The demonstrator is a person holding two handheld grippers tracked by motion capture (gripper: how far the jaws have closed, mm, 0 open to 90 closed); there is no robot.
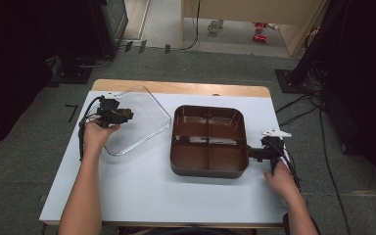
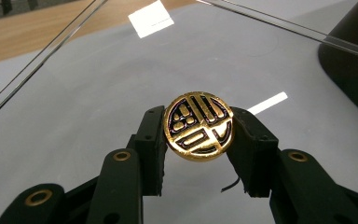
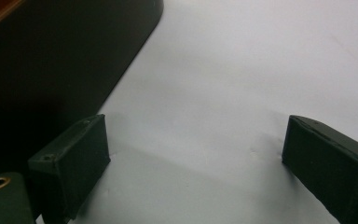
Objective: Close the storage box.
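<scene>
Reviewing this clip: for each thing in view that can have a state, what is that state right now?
Left claw: shut on the round gold knob, pads pressing both its sides.
Clear lid: off the box, held by its knob, beside the box.
Brown divided box: uncovered, upright on the table, compartments look empty.
Right claw: open, nothing between the pads, right beside the box's corner.

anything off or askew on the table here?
Nothing spilled or damaged. The clear lid is off the brown tray and sits at an angle to it, because the left gripper is clamped on its gold knob. The right gripper is open beside the tray.
</scene>
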